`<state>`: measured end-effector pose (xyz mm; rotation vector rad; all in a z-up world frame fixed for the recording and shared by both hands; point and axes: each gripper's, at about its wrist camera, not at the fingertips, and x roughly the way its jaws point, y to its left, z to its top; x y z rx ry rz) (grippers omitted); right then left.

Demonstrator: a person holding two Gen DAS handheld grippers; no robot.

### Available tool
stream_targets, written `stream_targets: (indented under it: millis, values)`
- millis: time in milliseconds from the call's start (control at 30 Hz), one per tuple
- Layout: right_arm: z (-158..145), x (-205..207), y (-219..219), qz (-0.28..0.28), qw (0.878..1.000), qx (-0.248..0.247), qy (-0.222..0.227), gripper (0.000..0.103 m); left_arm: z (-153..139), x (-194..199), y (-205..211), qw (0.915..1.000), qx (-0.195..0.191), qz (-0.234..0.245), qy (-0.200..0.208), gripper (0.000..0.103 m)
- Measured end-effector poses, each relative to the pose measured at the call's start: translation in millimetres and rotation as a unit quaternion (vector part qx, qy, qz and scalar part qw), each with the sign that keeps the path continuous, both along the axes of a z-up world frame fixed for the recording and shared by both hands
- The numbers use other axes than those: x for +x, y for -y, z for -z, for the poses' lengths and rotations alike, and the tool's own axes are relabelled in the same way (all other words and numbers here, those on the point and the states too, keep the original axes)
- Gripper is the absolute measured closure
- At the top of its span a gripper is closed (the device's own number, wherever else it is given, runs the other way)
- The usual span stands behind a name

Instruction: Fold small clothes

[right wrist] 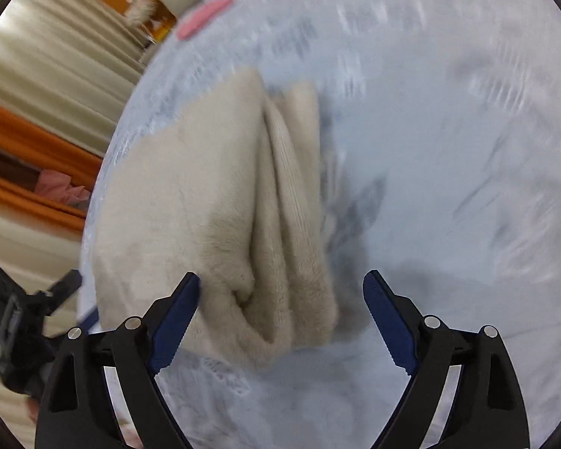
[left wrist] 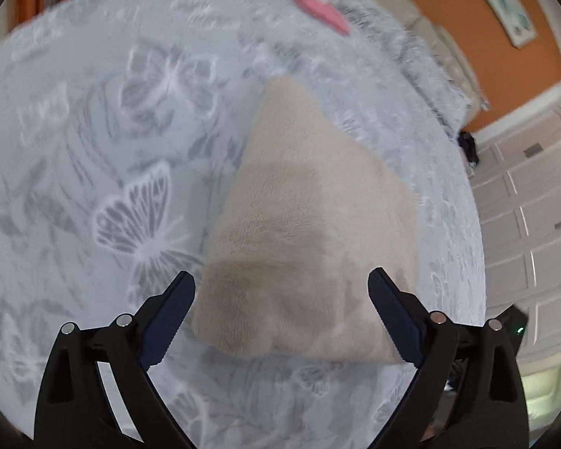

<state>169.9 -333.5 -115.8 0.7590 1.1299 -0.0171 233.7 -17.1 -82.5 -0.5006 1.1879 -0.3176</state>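
Observation:
A beige fleece garment (left wrist: 310, 217) lies folded on a pale blue bedspread (left wrist: 93, 149) printed with butterflies. My left gripper (left wrist: 282, 280) hovers over its near end with the jaws wide apart, and the cloth sits between them without the blue pads (left wrist: 168, 321) pressing on it. In the right wrist view the same garment (right wrist: 213, 209) shows its stacked folded layers. My right gripper (right wrist: 282, 280) stands open above the near corner of those layers, gripping nothing. The left gripper (right wrist: 30, 318) shows at the lower left edge of that view.
A pink item (left wrist: 319, 11) lies at the far side of the bed (right wrist: 204, 18). Orange wall and a framed picture (left wrist: 501, 3) are at the right, white panelled drawers (left wrist: 535, 224) beyond the bed edge. Cream and orange curtains (right wrist: 37, 112) hang left of the bed.

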Motion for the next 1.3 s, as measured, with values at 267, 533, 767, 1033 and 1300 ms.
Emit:
stream_targets:
  millis: [267, 533, 767, 1033, 1300]
  values:
    - [-32, 15, -9, -0.022, 0.996, 0.054, 0.060, 0.068, 17, 11, -9, 0.9930, -0.095, -0.012, -0.070, 0.071]
    - [-36, -22, -23, -0.097, 0.993, -0.057, 0.038, 0.060, 10, -30, 1, 0.9964, -0.028, 0.042, -0.068, 0.063]
    - [-51, -57, -29, -0.055, 0.985, -0.154, 0.051, 0.038, -8, -70, 16, 0.9918, 0.109, 0.058, 0.033, 0.041]
    - [-89, -105, -26, -0.012, 0.955, -0.288, 0.072, 0.021, -66, -101, 26, 0.9549, 0.231, 0.081, 0.167, 0.016]
    - [-77, -156, -27, 0.009, 0.957, -0.285, 0.054, 0.018, -70, -150, 36, 0.9272, 0.288, 0.096, 0.219, 0.009]
